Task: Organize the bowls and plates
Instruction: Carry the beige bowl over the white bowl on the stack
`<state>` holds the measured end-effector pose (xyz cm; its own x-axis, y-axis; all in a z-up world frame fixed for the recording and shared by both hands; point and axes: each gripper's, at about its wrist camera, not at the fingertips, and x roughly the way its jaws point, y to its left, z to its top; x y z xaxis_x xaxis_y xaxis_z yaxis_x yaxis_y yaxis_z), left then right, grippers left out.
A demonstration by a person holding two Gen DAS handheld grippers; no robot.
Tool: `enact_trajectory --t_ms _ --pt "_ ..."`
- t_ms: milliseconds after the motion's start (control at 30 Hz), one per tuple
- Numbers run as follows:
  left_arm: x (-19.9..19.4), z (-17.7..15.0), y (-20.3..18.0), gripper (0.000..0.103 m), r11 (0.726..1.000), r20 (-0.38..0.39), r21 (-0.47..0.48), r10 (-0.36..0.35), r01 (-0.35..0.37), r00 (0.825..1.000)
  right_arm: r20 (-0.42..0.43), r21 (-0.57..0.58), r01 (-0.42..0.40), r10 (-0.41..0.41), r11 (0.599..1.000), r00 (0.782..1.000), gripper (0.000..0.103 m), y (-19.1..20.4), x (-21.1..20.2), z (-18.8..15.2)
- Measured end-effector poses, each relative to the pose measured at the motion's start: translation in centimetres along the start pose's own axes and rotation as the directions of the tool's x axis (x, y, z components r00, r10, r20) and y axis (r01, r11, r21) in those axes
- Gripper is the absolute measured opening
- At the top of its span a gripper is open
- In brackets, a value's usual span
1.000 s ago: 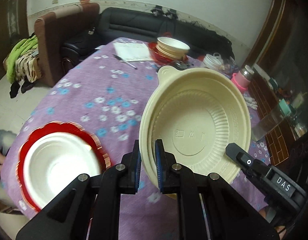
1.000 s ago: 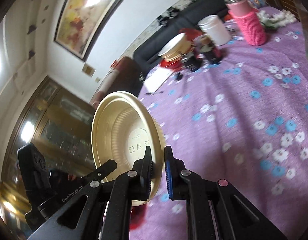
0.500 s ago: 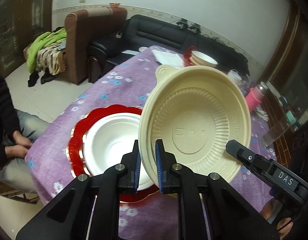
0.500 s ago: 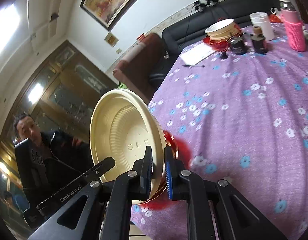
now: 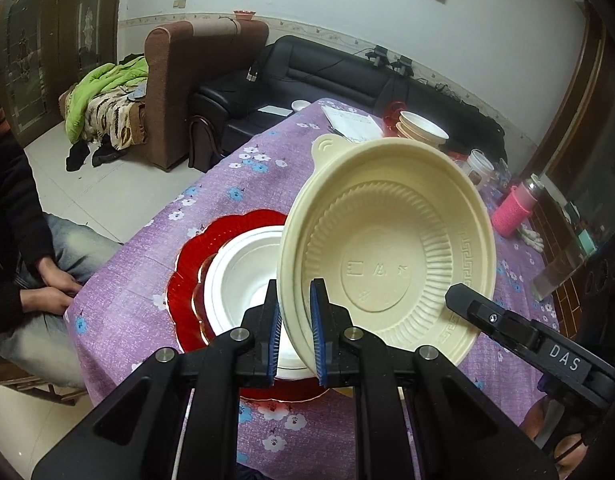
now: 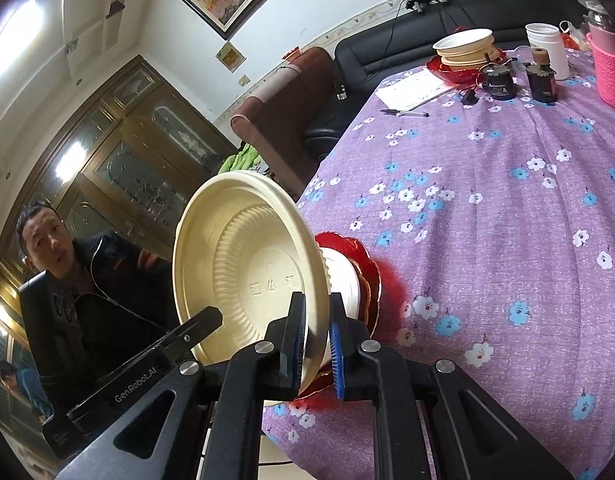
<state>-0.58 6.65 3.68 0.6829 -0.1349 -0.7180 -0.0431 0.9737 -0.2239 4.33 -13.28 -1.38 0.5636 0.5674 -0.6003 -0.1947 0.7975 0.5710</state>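
A cream plastic bowl [image 5: 387, 264] [image 6: 247, 264] hangs tilted on edge above the purple flowered table [image 5: 235, 184]. My left gripper [image 5: 294, 312] is shut on its left rim. My right gripper [image 6: 317, 320] is shut on the opposite rim, and its black finger [image 5: 487, 316] shows at the bowl's right side. Just behind and under the cream bowl sits a white bowl [image 5: 243, 276] [image 6: 345, 284] on a red scalloped plate [image 5: 187, 264] [image 6: 371, 276], near the table's corner.
A stack of cream bowls [image 5: 421, 130] [image 6: 465, 46] on a red plate stands at the table's far end, beside papers [image 5: 349, 124], a pen [image 6: 403, 112], a white jar [image 6: 545, 48] and a pink bottle [image 5: 515, 216]. A person [image 5: 19, 240] sits by the near corner.
Both grippers have carried the cream bowl across the table to the corner. The red plate with the white bowl now lies right behind and under it.
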Motion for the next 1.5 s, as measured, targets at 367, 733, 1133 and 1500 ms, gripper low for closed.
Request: enact_trajectory --t_ms 367,733,1133,1500 --pt "0.0 0.2 0.7 0.011 1.0 -0.001 -0.01 -0.005 0.005 1.0 -0.019 -0.003 0.001 -0.001 1.0 1.0 0.011 0.3 0.8 0.0" --pt "0.5 0.1 1.1 0.012 1.0 -0.011 -0.013 -0.001 0.001 1.0 -0.029 -0.001 0.001 -0.002 1.0 1.0 0.011 0.3 1.1 0.1" --pt "0.9 0.0 1.2 0.012 1.0 -0.025 -0.017 0.005 -0.006 1.0 -0.044 0.012 0.001 0.0 1.0 0.999 0.011 0.1 1.6 -0.1" --pt "1.4 -0.1 1.7 0.012 1.0 -0.042 -0.03 0.008 -0.01 0.999 -0.061 0.015 0.006 -0.005 1.0 0.998 0.011 0.2 2.2 -0.4"
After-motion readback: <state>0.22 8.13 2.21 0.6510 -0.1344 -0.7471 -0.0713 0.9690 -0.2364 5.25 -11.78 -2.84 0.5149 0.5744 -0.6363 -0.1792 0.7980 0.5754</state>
